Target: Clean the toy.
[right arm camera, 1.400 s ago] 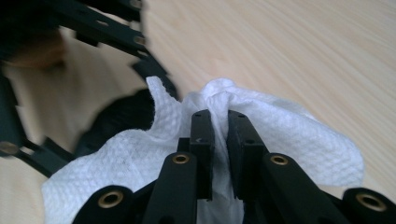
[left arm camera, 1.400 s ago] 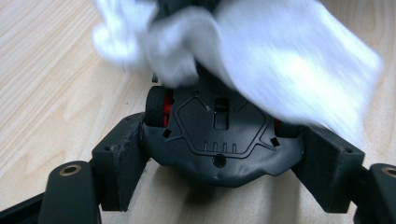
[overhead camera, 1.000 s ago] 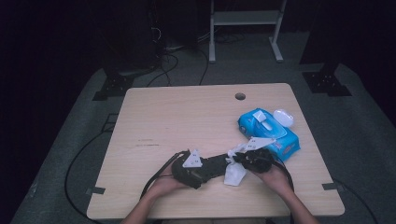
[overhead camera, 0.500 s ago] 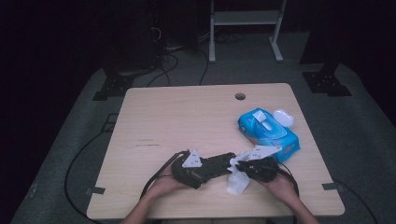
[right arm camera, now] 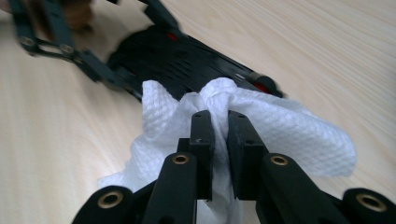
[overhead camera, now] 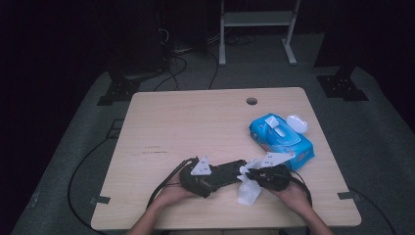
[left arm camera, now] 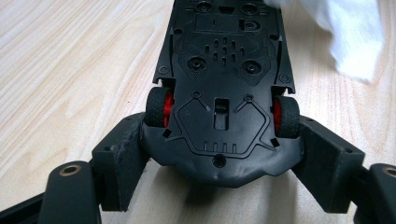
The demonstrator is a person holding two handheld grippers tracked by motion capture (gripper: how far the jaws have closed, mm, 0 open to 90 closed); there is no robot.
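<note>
The left gripper (left arm camera: 219, 154) clamps a toy car (left arm camera: 224, 93) belly-up between its fingers (left arm camera: 119, 158), exposing the underside for cleaning. The right gripper (right arm camera: 219, 126) pinches a bunched wipe (right arm camera: 280, 130), fingers nearly together, just beyond the car's far end.

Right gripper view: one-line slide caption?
Right gripper pinches a bunched white wipe against the end of a black toy car on the wooden table.
</note>
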